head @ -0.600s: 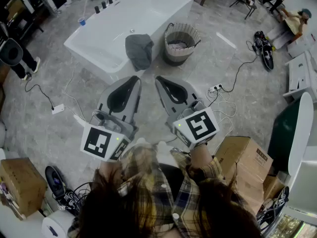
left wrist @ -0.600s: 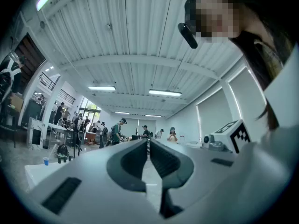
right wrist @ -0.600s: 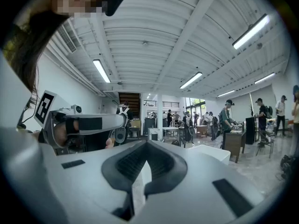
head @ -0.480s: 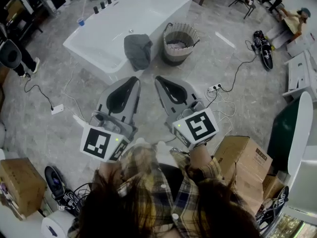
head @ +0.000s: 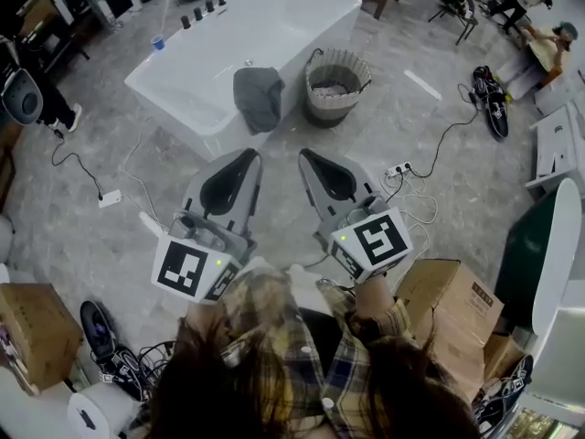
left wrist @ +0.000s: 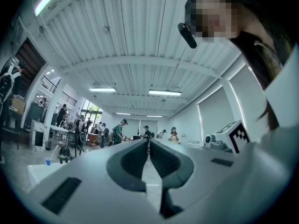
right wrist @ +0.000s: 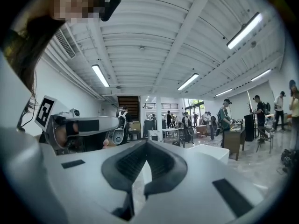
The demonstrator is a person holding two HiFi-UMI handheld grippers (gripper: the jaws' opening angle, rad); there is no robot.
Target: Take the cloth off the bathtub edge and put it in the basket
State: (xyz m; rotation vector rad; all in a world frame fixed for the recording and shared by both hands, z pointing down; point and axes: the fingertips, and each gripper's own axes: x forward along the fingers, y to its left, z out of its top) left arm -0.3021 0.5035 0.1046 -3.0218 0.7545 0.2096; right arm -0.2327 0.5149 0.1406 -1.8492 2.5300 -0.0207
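Note:
A dark grey cloth [head: 258, 97] hangs over the near edge of the white bathtub [head: 302, 21] in the head view. Right beside it on the floor stands a round woven basket [head: 335, 83] with something pale inside. My left gripper [head: 253, 155] and right gripper [head: 303, 155] are held side by side well short of the tub, both shut and empty. In the left gripper view the left gripper [left wrist: 148, 141] has its jaws meeting with nothing between them. The right gripper [right wrist: 146, 142] looks the same in its own view, with a corner of the tub [right wrist: 211, 153] beyond it.
Cables and a power strip [head: 398, 165] trail across the marble floor to the right. Cardboard boxes [head: 454, 297] sit near my right side and another box [head: 32, 329] at the left. Bottles [head: 196, 10] line the tub's far rim. People [right wrist: 224, 116] stand in the distant room.
Both grippers have shifted slightly toward the right and down in the head view; the tub, cloth and basket sit a little further right in frame. Jaws stay shut.

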